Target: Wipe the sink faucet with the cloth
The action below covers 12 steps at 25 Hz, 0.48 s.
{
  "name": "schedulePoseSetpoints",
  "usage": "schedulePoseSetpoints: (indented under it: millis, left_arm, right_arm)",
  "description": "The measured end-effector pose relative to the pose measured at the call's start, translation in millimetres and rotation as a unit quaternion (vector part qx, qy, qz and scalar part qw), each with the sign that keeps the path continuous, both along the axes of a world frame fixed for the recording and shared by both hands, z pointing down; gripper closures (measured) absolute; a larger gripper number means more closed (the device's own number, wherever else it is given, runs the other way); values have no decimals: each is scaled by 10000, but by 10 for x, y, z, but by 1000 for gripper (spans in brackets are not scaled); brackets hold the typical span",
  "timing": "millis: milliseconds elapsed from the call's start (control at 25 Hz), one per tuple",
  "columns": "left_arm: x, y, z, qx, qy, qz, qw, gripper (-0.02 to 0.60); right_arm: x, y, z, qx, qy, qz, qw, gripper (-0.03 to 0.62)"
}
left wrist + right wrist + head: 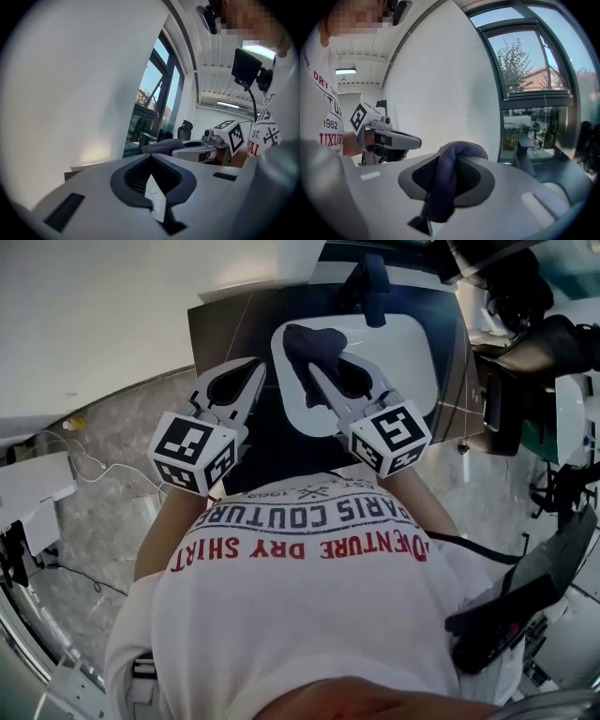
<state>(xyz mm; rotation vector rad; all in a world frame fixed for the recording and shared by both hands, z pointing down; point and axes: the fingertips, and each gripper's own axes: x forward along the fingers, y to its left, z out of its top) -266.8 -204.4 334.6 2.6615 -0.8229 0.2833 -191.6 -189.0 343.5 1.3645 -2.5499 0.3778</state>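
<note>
In the head view the white sink (415, 345) lies ahead of me, set in a dark counter (223, 322), and the dark faucet (369, 282) stands at its far rim. My right gripper (314, 368) is shut on a dark purple cloth (312, 341) and holds it over the basin, short of the faucet. The right gripper view shows the cloth (446, 183) bunched between the jaws and draped over their tip. My left gripper (256, 369) hovers beside it over the sink's left edge, shut and with nothing in it. The left gripper view shows the shut jaws and the cloth (162, 146) beyond.
A white wall (103, 315) rises to the left of the counter. Black equipment (525, 343) and stands crowd the right side. Thin cables (94, 470) trail over the grey stone floor at left. A large window (534, 84) shows in both gripper views.
</note>
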Motion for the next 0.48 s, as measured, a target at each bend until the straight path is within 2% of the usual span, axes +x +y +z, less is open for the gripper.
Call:
schedulePoseSetpoints:
  millis: [200,360,480]
  left_arm:
    - [359,-162,-5,81,-47,441,9990,580]
    - [433,-139,94,-93,-141,483,9987,580]
    - [452,-170,99,-84,-145,649,9977,580]
  right_arm:
    - [296,-84,-29,141,16,470,9988,525]
    - [391,-93,14,114,103,475,9988,525]
    - [398,-147,51,71,207,579,9981,525]
